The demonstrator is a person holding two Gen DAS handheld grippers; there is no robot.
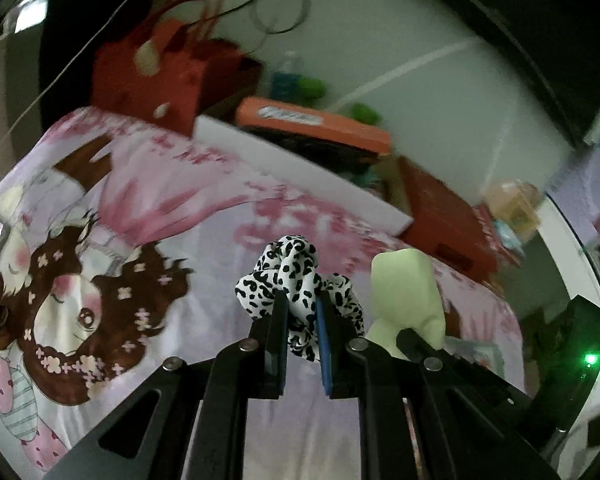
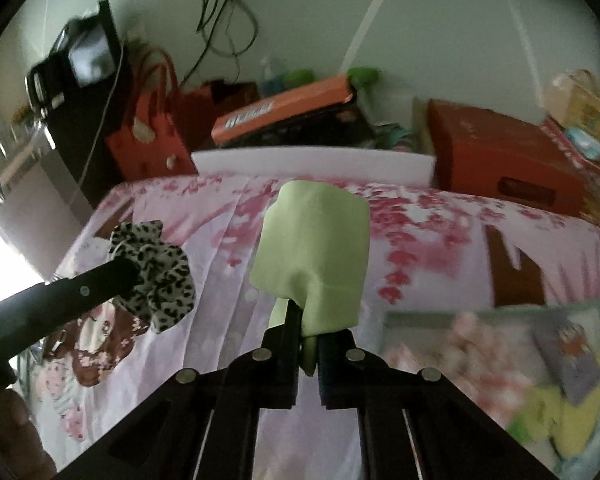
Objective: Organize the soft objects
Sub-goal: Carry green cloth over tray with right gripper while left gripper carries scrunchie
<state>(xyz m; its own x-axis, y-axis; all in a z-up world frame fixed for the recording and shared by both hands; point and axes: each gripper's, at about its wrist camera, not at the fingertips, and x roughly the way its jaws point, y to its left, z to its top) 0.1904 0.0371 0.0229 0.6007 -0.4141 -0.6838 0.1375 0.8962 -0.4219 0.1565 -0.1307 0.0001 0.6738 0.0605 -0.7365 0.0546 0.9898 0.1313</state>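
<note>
Pink cartoon-print bedsheet (image 2: 440, 248) lies below me. My right gripper (image 2: 309, 354) is clamped on a pale green cloth (image 2: 316, 248), my left gripper (image 1: 303, 332) on a leopard-print scrunchie (image 1: 292, 276), both lifted clear. Carrying step, I judge; next I need a drop-off spot.

1. The scrunchie (image 1: 296, 276) is white with black leopard-like spots.
2. The folded cloth (image 2: 316, 256) is plain pale green.
3. The bedsheet (image 1: 204, 208) is pale lilac-pink, printed with darker pink blossoms and a cartoon girl with brown hair dotted with small pink flowers.
4. The left gripper (image 1: 302, 316) is black, with a blue pad on one finger.
5. The right gripper (image 2: 309, 332) is black.
6. The gift bag (image 1: 152, 76) is red with red handles.
7. The long flat box (image 1: 312, 124) is orange with a white label.
8. The big box (image 2: 508, 152) is red.
9. The board (image 2: 312, 164) is white.
</note>
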